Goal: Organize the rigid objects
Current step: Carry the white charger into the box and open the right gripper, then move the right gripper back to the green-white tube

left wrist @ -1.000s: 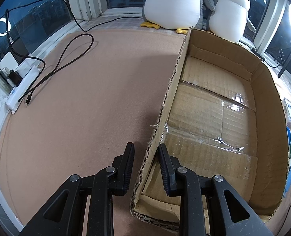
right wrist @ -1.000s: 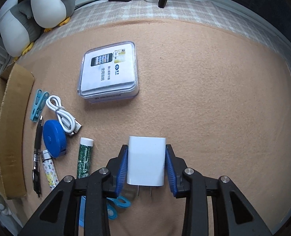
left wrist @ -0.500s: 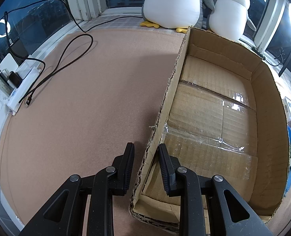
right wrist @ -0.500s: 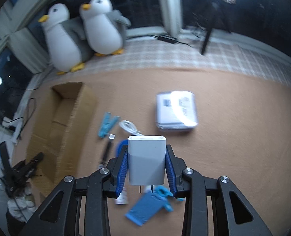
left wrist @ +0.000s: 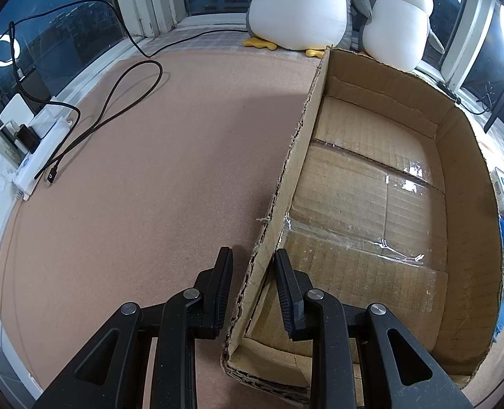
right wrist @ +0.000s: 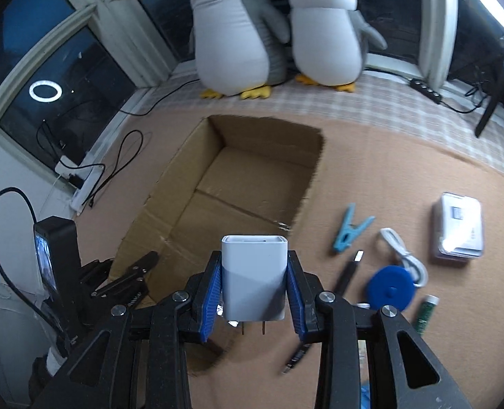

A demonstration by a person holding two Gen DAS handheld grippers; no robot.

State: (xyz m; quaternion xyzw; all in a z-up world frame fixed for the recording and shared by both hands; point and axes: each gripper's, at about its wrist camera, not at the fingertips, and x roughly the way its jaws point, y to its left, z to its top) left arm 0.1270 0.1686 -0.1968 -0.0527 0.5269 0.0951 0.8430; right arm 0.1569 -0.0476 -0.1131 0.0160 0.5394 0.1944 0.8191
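My right gripper [right wrist: 254, 269] is shut on a white wall charger [right wrist: 254, 274], held in the air near the front right corner of the open cardboard box [right wrist: 238, 184]. My left gripper [left wrist: 252, 266] straddles the box's left wall [left wrist: 286, 184] near its front corner, one finger on each side, closed onto it. The left gripper also shows at the box's near left corner in the right wrist view [right wrist: 129, 279]. The box floor [left wrist: 371, 204] is bare.
On the carpet right of the box lie a blue clothespin [right wrist: 349, 228], a black pen [right wrist: 345, 272], a white cable [right wrist: 405, 255], a blue tape measure [right wrist: 391, 288], a green tube [right wrist: 426, 313] and a clear plastic case [right wrist: 460, 230]. Two plush penguins [right wrist: 279, 30] stand behind. A power strip [left wrist: 37, 150] lies left.
My right gripper has lifted the charger off the carpet and swung left toward the box, so the box now fills its view. The left gripper has stayed on the box wall.
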